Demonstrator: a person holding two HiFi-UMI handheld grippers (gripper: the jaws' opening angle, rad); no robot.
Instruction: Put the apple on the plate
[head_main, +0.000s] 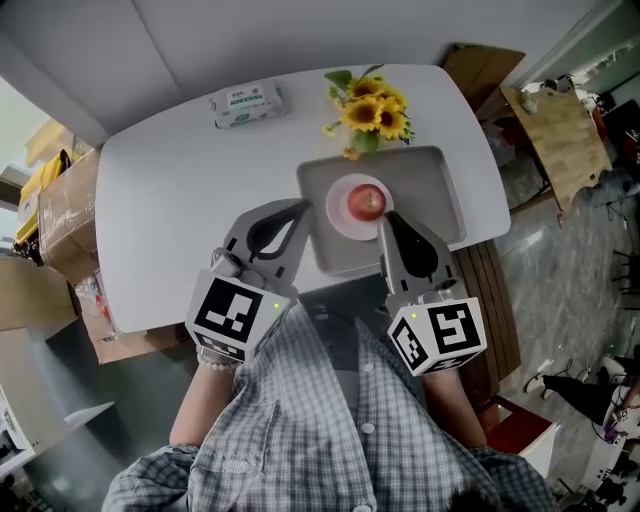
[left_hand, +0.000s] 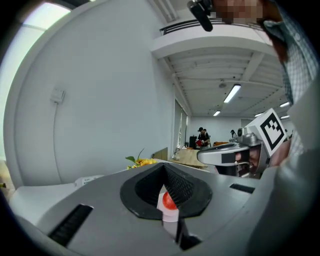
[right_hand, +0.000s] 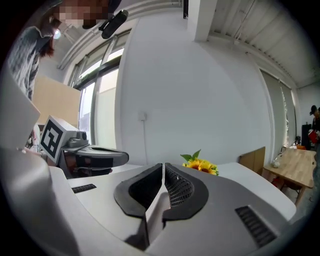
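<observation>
From where I stand, the white desk (head_main: 170, 200) has a pack of wipes (head_main: 248, 103) lying toward its far left. Nearer the person, the left hand-held gripper (head_main: 298, 212) hangs over the bare desk just beside the left edge of the grey tray (head_main: 430, 170). Its jaws are closed together with nothing in them. Its own view looks past the closed tips at a bit of red fruit.

The tray holds a white plate (head_main: 338, 212), and the apple (head_main: 367, 202) already sits in the middle of it, stem up. The job looks done. A bunch of sunflowers (head_main: 374, 108) stands behind the tray at the far edge of the desk.

The right hand-held gripper (head_main: 388, 220) points at the near right side of the plate, with its tip at or just over the rim and close to the apple. I cannot tell whether it touches the rim. Its jaws are pressed together and empty too.

I would guess the apple is firm and fairly heavy for its size. Its smooth, rounded skin could slide out of a pinch or let it roll off a shallow plate. It would also bruise if squeezed hard. If it needs lifting again, the jaws should take it across its widest middle, on opposite sides, with moderate pressure.
</observation>
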